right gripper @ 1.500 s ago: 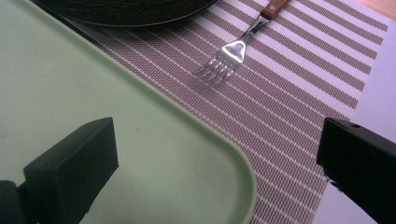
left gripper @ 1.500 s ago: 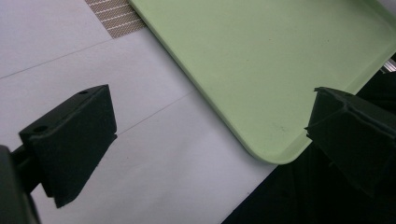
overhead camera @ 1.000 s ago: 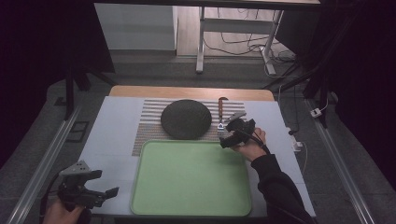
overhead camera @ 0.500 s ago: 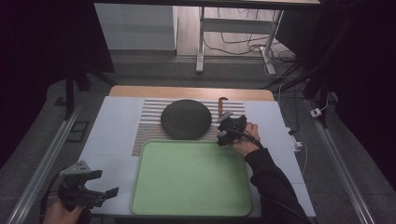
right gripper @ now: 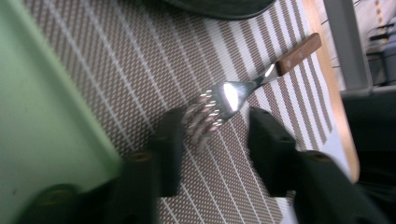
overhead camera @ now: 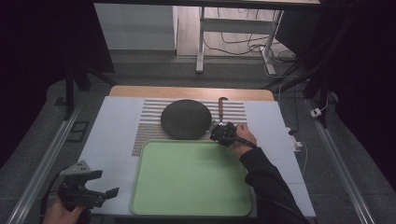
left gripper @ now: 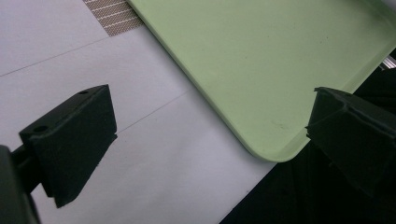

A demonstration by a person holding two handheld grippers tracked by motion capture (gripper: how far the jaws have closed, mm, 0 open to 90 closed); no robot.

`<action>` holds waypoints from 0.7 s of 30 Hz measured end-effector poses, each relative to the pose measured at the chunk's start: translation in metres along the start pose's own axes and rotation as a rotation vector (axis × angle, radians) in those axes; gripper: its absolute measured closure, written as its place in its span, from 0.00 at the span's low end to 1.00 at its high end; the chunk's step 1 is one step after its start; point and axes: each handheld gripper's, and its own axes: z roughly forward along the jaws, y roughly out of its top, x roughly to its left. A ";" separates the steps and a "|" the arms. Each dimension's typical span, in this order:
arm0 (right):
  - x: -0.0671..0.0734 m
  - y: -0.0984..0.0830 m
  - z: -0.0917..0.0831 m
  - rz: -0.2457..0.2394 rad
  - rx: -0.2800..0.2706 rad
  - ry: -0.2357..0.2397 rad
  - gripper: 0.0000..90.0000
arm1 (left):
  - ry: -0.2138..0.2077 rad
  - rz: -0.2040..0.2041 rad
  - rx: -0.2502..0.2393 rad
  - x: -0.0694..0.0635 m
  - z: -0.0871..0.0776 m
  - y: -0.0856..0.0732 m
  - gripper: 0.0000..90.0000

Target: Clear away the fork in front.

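Hand-held gripper (right gripper: 212, 140) astride fork (right gripper: 233, 95), tines toward it.

My fork (right gripper: 219, 105) — shiny metal head, brown wooden handle — lies flat on the striped mat at frame centre in my right gripper view, handle running to the upper right, tines pointing lower left.

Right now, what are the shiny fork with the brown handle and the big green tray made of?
The shiny fork with the brown handle looks like polished metal at its head, which throws bright glints; its handle looks like reddish-brown wood, perhaps varnished. The big green tray seems to be matte plastic: one even pale colour, smooth, with rounded corners and a moulded raised rim. That is only how they look.
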 end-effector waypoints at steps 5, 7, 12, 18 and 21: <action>0.007 -0.001 0.000 -0.107 0.012 -0.033 0.95 | 0.002 0.007 0.001 0.000 0.000 0.000 0.02; 0.008 -0.001 -0.002 -0.118 -0.005 -0.051 0.99 | 0.003 0.013 0.001 -0.001 0.000 0.000 0.02; 0.003 -0.003 -0.009 -0.128 -0.023 -0.082 1.00 | 0.004 0.015 0.002 -0.001 0.000 0.000 0.02; -0.003 -0.005 -0.020 -0.088 -0.083 -0.091 1.00 | 0.004 0.012 0.002 -0.001 0.000 0.000 0.02; -0.006 -0.006 -0.028 -0.039 -0.104 -0.080 1.00 | 0.005 0.014 0.001 -0.001 0.000 0.000 0.02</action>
